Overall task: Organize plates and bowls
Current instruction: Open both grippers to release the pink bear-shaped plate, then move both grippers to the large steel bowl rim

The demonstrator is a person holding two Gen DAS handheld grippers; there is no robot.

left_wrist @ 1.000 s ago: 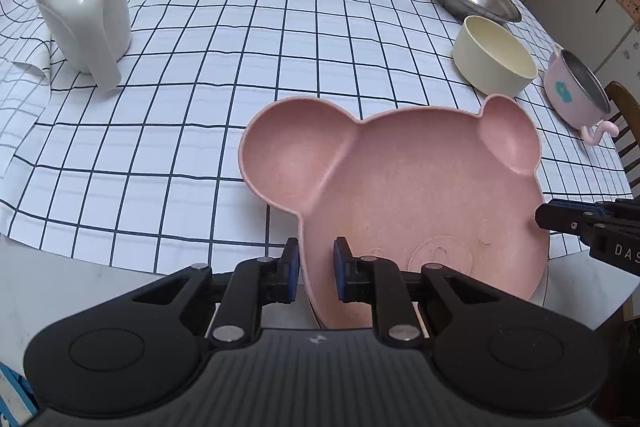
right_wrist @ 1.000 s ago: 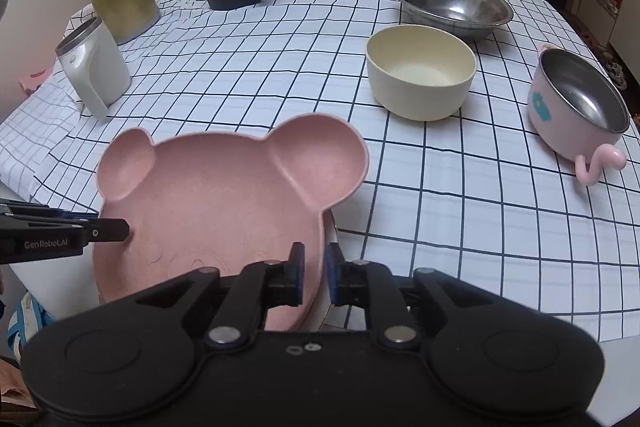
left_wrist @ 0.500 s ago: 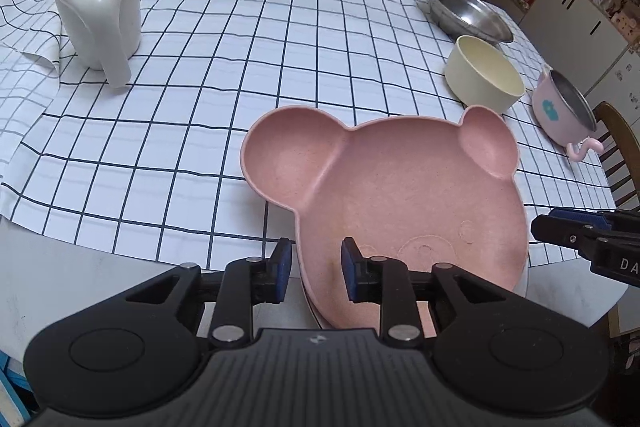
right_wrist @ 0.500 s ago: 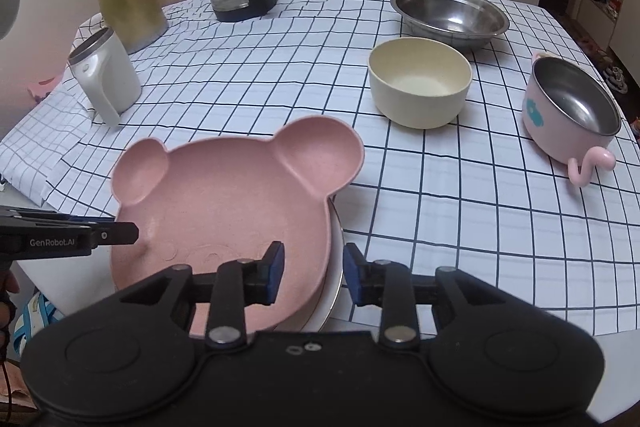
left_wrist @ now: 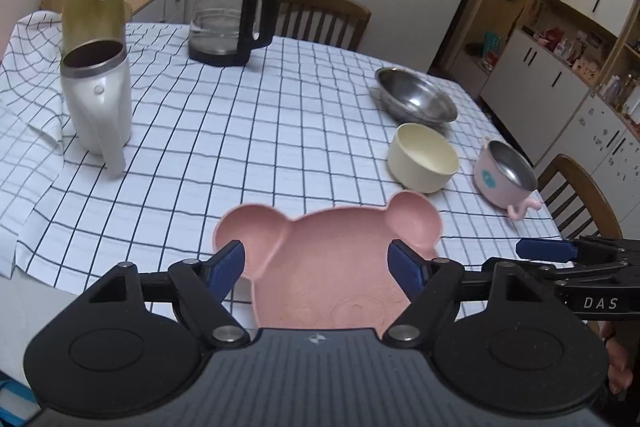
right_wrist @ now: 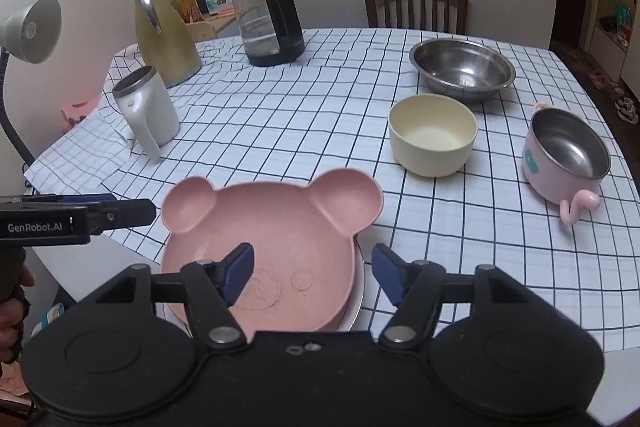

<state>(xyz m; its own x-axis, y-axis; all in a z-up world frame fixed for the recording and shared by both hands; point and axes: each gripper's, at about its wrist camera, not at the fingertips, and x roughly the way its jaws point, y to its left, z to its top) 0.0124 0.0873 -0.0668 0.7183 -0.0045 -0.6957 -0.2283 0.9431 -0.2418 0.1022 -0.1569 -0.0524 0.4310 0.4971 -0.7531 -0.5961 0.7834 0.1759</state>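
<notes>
Both tongs, left (left_wrist: 316,263) and right (right_wrist: 312,273), just opened wide, clamped a second ago; pink bear plate (right_wrist: 260,247) released at near bench edge atop white plate (right_wrist: 358,303); bowls remain.

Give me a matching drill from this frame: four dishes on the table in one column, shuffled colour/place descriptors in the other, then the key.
Things:
1. bear-shaped plate
2. round bowl
3. wide basin
4. handled bowl

Descriptors:
A. bare steel, farthest back, near the chair
B. pink outside, steel inside, at the right edge of the table
C. pink, at the near table edge, resting on a white plate
D. cream, mid-table, just in front of the steel one

Pairs: 1-C, 2-D, 3-A, 4-B
</notes>
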